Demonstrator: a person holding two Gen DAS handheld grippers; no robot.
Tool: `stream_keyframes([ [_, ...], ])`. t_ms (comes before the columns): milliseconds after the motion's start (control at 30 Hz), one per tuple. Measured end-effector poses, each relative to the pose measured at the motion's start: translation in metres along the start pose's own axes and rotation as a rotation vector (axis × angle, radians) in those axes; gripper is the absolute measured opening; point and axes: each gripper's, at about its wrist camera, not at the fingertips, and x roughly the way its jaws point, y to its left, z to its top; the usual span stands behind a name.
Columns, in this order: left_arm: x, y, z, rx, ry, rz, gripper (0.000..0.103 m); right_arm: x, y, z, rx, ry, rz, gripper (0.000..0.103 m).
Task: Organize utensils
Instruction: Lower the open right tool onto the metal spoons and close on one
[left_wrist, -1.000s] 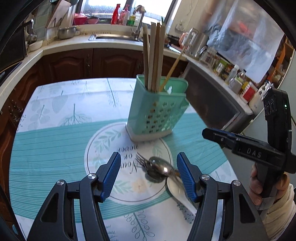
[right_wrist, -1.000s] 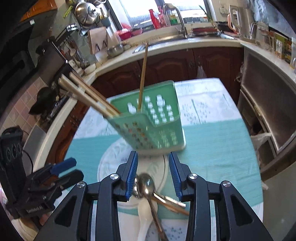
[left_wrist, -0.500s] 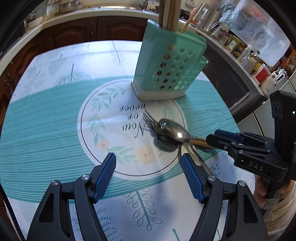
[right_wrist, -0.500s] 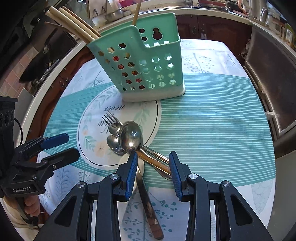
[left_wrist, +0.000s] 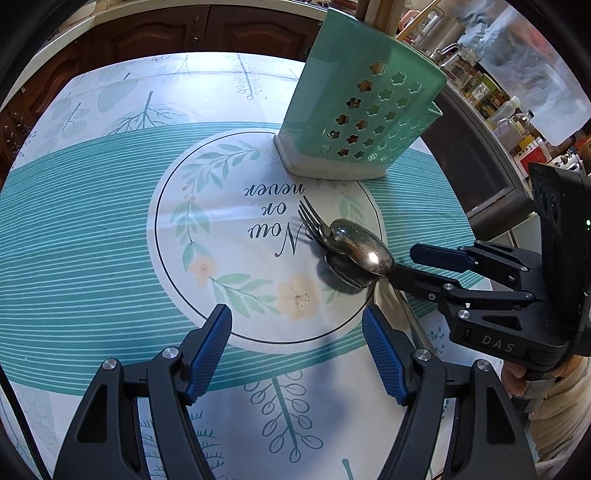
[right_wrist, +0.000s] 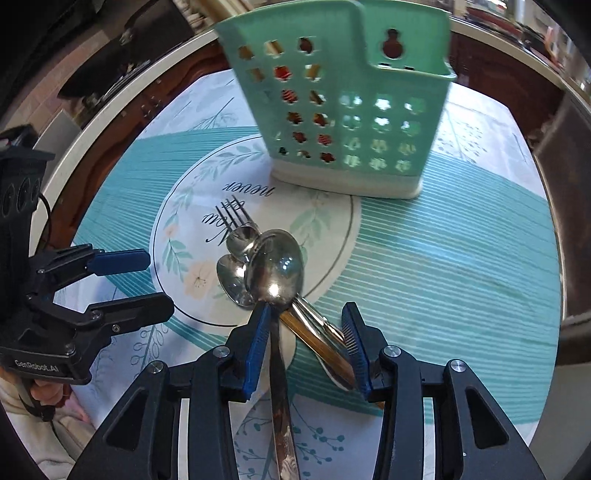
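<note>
Utensils are seen piled on the table, on a cloth printed with a leafy ring and the words "Now or never", just in front of a mint-green perforated holder that stands upright at the far edge of the ring. In the pile, a large metal spoon is laid on top, bowl up, over two smaller spoon bowls and a fork whose tines are pointed toward the holder; the handles are fanned out toward the right tongs, a brass-coloured one among them. A white spoon-like piece is partly hidden under the handles. Pale wooden sticks are held in the holder, only their lower parts being in view. The right tongs are lowered over the handles, which are straddled by the blue pads; the jaws are being opened and the large spoon's handle is passed close beside the left pad, though whether it is touched cannot be told. The left tongs are held wide apart above bare cloth, near the pile, with nothing between the pads. A hand in a cream sleeve is seen behind the right tongs.
</note>
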Motion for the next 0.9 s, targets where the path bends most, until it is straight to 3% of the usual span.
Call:
stream_keyframes([
  [267, -0.003, 0.003, -0.001, -0.006, 0.000, -0.014, 0.071, 0.027, 0.009, 0.022, -0.036, 0.100, 0.056, 0.042],
  [367, -0.005, 0.004, -0.002, -0.009, -0.003, -0.018, 0.071, 0.033, 0.011, 0.025, -0.049, 0.092, 0.052, 0.036],
  [667, -0.008, 0.002, -0.004, -0.006, -0.007, -0.026, 0.071, 0.019, 0.013, 0.016, -0.049, 0.013, 0.022, 0.035],
  [833, -0.012, -0.002, -0.008, 0.005, -0.011, -0.029, 0.071, 0.017, -0.002, 0.017, 0.058, 0.040, 0.119, 0.036],
  [900, -0.014, -0.004, -0.009, 0.009, -0.013, -0.028, 0.071, 0.019, -0.013, 0.021, 0.129, 0.047, 0.206, 0.036],
])
